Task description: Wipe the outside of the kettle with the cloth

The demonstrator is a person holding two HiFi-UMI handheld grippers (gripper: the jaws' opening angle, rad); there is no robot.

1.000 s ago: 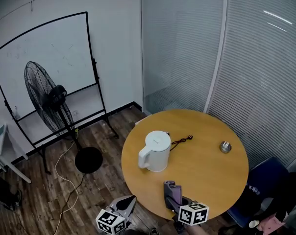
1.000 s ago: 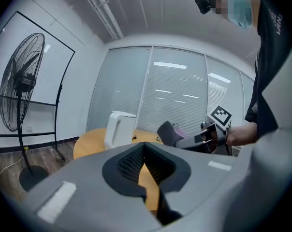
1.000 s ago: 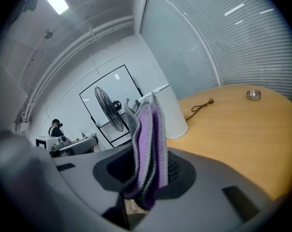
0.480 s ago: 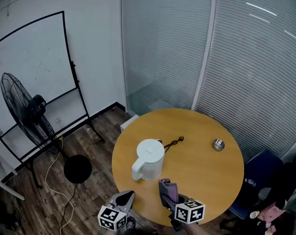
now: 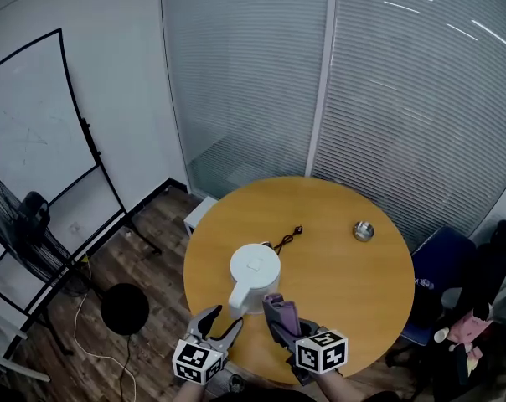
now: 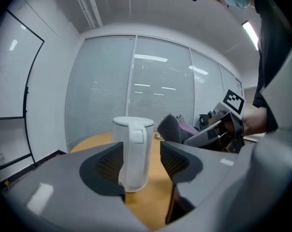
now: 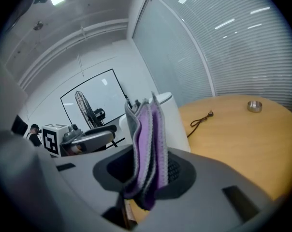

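A white kettle (image 5: pixel 255 275) stands near the front left of the round wooden table (image 5: pixel 345 266), its handle turned toward me. My left gripper (image 5: pixel 219 323) is at the table's near edge, just short of that handle. Its jaws are opening and nothing is pressed between them. In the left gripper view the kettle (image 6: pixel 132 149) shows in the gap ahead of the left gripper (image 6: pixel 141 161). My right gripper (image 5: pixel 280 321) is shut on a folded purple and grey cloth (image 5: pixel 278 311), close to the kettle's near right side. The cloth (image 7: pixel 147 139) stands up from the right gripper (image 7: pixel 148 170), partly hiding the kettle (image 7: pixel 172 115).
A black cable (image 5: pixel 287 239) lies behind the kettle and a small metal dish (image 5: pixel 364 230) sits at the table's far right. A blue chair (image 5: pixel 437 275) stands right of the table, a black fan (image 5: pixel 27 224) and a whiteboard stand at the left. Glass walls with blinds close off the back.
Both grippers have come forward over the table edge toward the kettle. The left jaws, together before, now stand apart. The head view has swung, sliding the fan and whiteboard leftward.
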